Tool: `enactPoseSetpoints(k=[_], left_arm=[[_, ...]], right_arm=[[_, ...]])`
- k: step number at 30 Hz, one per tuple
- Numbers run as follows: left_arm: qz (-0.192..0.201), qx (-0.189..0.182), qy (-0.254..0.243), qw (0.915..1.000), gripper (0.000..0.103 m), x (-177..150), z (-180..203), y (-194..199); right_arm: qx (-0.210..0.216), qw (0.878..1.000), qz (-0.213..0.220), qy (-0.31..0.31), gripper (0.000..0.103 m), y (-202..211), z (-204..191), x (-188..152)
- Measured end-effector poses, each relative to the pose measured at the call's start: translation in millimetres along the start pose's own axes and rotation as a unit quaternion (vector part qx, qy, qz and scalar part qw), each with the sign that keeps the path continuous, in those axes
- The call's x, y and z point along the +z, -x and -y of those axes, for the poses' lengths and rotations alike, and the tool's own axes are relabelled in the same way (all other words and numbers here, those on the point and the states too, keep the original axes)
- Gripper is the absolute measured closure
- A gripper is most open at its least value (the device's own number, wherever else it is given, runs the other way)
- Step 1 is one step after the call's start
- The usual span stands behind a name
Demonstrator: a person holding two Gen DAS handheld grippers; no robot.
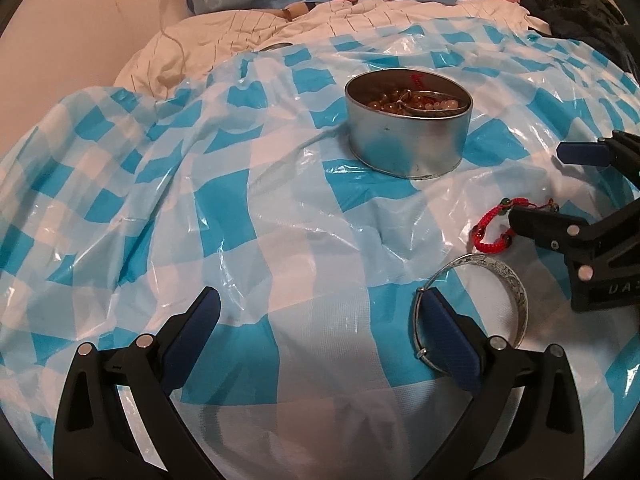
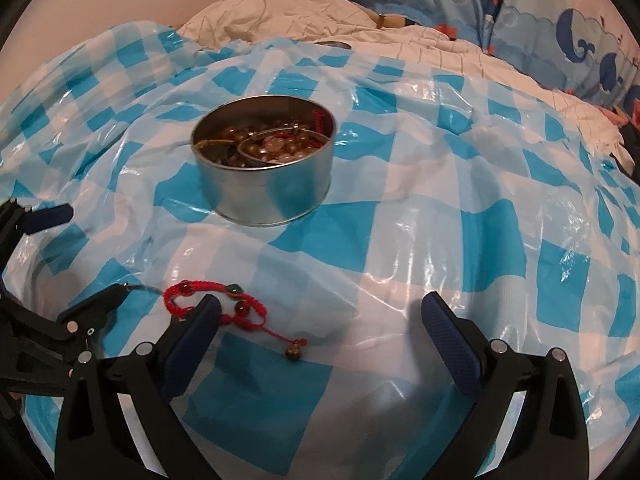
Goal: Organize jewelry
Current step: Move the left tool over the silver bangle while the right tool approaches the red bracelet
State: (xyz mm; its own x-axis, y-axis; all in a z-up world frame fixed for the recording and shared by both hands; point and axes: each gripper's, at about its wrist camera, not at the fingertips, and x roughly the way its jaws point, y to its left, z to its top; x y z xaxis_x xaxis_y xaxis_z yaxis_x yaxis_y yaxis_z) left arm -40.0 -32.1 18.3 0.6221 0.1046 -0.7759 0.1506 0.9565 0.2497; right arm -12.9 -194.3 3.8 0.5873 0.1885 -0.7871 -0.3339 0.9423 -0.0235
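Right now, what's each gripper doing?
Left gripper: open, holding nothing; silver bangle around its right finger.
Right gripper: open, holding nothing, beside red bracelet.

Open sheet (image 2: 440, 240) around tin (image 2: 264, 192)

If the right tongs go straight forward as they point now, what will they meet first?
Probably only the checked plastic sheet. The right tongs stand open; the metal tin lies ahead-left, the red bracelet by the left finger. Depth is unclear.

Your right gripper (image 2: 320, 312) gapes over the checkered sheet (image 2: 440, 208); its left finger seems to touch the red bracelet (image 2: 182, 294).
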Motion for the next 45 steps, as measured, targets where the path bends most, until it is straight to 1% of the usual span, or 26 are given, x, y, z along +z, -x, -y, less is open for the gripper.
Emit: enactPoseSetpoints(k=[5, 8, 10, 13, 15, 17, 18, 19, 21, 23, 26, 28, 33, 38, 40, 41, 42, 45], left_arm=[[-0.001, 0.019, 0.017, 0.9997, 0.006, 0.8, -7.5, -1.0], [-0.005, 0.015, 0.028, 0.9995, 0.006, 1.3, -13.3, -2.8], [-0.007, 0.012, 0.022, 0.9997, 0.006, 0.7, -11.1, -3.7], [-0.002, -0.006, 0.009, 0.9999, 0.006, 0.9, -4.2, -1.4], [0.005, -0.019, 0.003, 0.9998, 0.006, 1.5, 0.8, 2.0], [0.005, -0.030, -0.001, 0.9995, 0.006, 1.7, 3.8, 2.2], [0.002, -0.040, 0.000, 0.9992, 0.007, 1.4, 4.8, 1.2], [-0.002, -0.044, 0.001, 0.9990, 0.008, 1.2, 5.1, -0.3], [-0.003, -0.047, 0.008, 0.9989, 0.015, 0.9, 3.7, -1.5], [-0.006, -0.048, 0.022, 0.9986, 0.019, 0.8, -1.6, -2.8], [-0.014, -0.056, 0.035, 0.9977, 0.020, 0.3, -5.5, -6.6], [-0.014, -0.056, 0.030, 0.9979, 0.020, 0.7, -4.1, -7.1], [-0.009, -0.049, 0.019, 0.9986, 0.019, 2.2, 3.1, -5.3], [-0.010, -0.056, 0.019, 0.9982, 0.019, 4.1, 3.9, -5.7], [-0.007, -0.056, 0.017, 0.9982, 0.023, 4.0, 5.6, -4.7], [-0.005, -0.059, 0.018, 0.9981, 0.029, 4.1, 5.5, -4.0], [-0.005, -0.062, 0.021, 0.9979, 0.032, 4.0, 4.4, -4.3], [-0.009, -0.070, 0.034, 0.9970, 0.033, 3.9, -0.1, -6.7]], right_arm=[[0.005, 1.000, 0.001, 0.010, 0.007, 0.6, -4.7, -0.2], [0.006, 1.000, 0.000, 0.011, 0.007, 0.6, -4.4, -0.3], [0.007, 1.000, 0.000, 0.012, 0.007, 0.8, -4.8, -0.1], [0.009, 1.000, 0.009, 0.010, 0.007, 4.7, -4.3, -0.1], [0.014, 1.000, 0.024, 0.005, 0.007, 10.5, -3.2, 1.0], [0.021, 0.999, 0.032, -0.001, 0.007, 12.9, -1.5, 2.3], [0.023, 0.999, 0.028, -0.002, 0.007, 11.6, -1.5, 2.7], [0.023, 0.999, 0.023, -0.001, 0.007, 9.7, -1.9, 3.2], [0.022, 1.000, 0.012, 0.003, 0.007, 5.1, -4.2, 2.9], [0.022, 1.000, 0.017, 0.005, 0.007, 7.0, -4.8, 2.9], [0.024, 1.000, 0.014, 0.005, 0.007, 5.6, -4.7, 2.7], [0.024, 1.000, 0.008, 0.006, 0.007, 3.5, -5.2, 2.0], [0.024, 1.000, 0.011, 0.007, 0.007, 4.1, -5.0, 1.3], [0.027, 1.000, 0.012, 0.005, 0.007, 4.5, -5.5, 1.0], [0.026, 1.000, 0.010, 0.006, 0.007, 5.4, -5.5, 0.7], [0.027, 1.000, 0.012, 0.006, 0.007, 6.4, -5.6, 0.7], [0.027, 1.000, 0.012, 0.006, 0.007, 6.9, -5.2, 0.8], [0.028, 1.000, 0.012, 0.005, 0.007, 6.4, -5.1, 0.8]])
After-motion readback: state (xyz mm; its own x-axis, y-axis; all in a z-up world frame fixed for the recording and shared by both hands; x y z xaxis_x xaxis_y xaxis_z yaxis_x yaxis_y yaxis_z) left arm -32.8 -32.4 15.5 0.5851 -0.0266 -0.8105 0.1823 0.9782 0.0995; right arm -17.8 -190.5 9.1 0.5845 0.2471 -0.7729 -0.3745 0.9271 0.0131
